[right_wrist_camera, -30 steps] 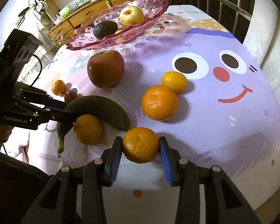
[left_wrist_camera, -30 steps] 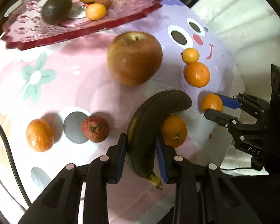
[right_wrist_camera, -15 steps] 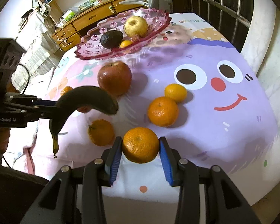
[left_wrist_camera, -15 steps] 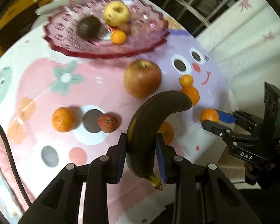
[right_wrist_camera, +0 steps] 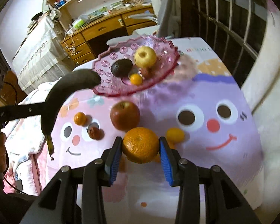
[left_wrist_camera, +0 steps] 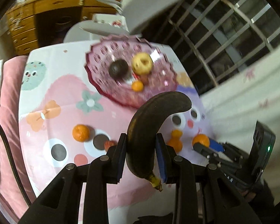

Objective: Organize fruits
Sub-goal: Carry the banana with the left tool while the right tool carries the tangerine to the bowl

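My left gripper [left_wrist_camera: 140,153] is shut on a dark overripe banana [left_wrist_camera: 149,123] and holds it high above the table; the banana also shows in the right wrist view [right_wrist_camera: 65,91]. My right gripper [right_wrist_camera: 140,149] is shut on an orange [right_wrist_camera: 141,145], lifted off the cloth; it shows small in the left wrist view [left_wrist_camera: 200,140]. The pink glass fruit plate [right_wrist_camera: 164,69] at the far side holds a yellow apple [right_wrist_camera: 145,56], an avocado [right_wrist_camera: 121,67] and a small orange [right_wrist_camera: 135,79]. A red apple [right_wrist_camera: 124,115] sits on the cloth below the plate.
On the cartoon tablecloth lie a mandarin [right_wrist_camera: 79,118], a small reddish fruit [right_wrist_camera: 94,133] and a small yellow-orange citrus [right_wrist_camera: 175,134]. A wooden dresser [right_wrist_camera: 102,29] and a window grille [right_wrist_camera: 224,18] stand behind the table. A white curtain hangs at the right.
Both grippers have risen well above the table with their fruit, and both views now take in the whole plate. The banana now reaches toward the plate's near rim.
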The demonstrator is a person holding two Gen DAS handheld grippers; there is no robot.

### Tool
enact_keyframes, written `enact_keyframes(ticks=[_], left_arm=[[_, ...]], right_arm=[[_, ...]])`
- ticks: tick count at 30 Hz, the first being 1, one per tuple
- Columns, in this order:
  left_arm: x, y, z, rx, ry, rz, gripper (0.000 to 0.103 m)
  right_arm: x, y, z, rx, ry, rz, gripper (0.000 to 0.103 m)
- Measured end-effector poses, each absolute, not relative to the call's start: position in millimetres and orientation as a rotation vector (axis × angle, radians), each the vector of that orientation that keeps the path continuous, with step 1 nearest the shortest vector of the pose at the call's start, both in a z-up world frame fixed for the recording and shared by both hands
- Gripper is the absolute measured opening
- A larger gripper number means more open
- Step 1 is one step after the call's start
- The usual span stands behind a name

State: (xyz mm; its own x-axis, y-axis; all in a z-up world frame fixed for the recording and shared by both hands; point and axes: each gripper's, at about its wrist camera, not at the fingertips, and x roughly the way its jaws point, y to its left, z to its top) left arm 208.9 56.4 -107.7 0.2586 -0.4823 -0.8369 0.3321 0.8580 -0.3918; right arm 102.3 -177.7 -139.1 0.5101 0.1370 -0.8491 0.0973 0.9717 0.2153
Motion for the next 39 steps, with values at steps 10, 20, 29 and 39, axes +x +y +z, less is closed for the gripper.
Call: enact_keyframes(ticks=[10, 20, 29, 39], left_arm=[[258, 64, -108, -0.39, 1.122, -0.368, 0.028], [314, 58, -130, -0.459, 1.078, -0.197, 0.028], [365, 37, -160, -0.432, 1.1, -0.125, 0.028], [393, 9, -183, -0.324, 1.149, -0.091, 0.028]], right_arm=[[152, -197, -115, 0.192, 0.999, 0.132, 0.04], [212, -205, -120, 0.166, 0.958, 0.224, 0.04], [255, -208, -155, 0.138, 1.011, 0.276, 0.04], [286, -211, -193, 0.129, 1.095, 0.305, 0.04]])
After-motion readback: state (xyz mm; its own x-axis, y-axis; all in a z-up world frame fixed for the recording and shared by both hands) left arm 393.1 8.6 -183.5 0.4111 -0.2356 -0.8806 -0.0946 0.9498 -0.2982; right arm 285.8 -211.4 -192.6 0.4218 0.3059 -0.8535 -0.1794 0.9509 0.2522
